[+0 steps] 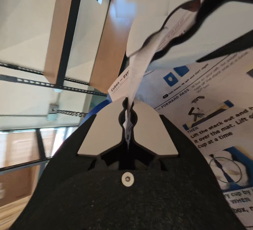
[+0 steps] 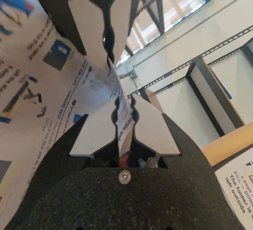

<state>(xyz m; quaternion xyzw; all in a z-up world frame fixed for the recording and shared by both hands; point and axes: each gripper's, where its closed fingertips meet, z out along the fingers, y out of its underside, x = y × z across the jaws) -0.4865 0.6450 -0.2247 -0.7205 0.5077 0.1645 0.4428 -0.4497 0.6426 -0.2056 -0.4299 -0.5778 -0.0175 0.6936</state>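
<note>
Black shelving [image 2: 191,62] behind; left gripper [image 1: 128,114] and right gripper [image 2: 125,114] pinch blurred printed sheet [image 2: 41,86].

Bright, even daylight, both views motion-blurred.
Wide-angle bending at edges; the white printed paper sheet [image 1: 213,114] smears; windows glare softly.

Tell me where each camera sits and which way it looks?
Left wrist view: sits on the left gripper, looking up along its fingers at the printed sheet and ceiling beams.
Right wrist view: sits on the right gripper, looking up at the same sheet.
Shared: each shows the other gripper pinching that sheet.
</note>
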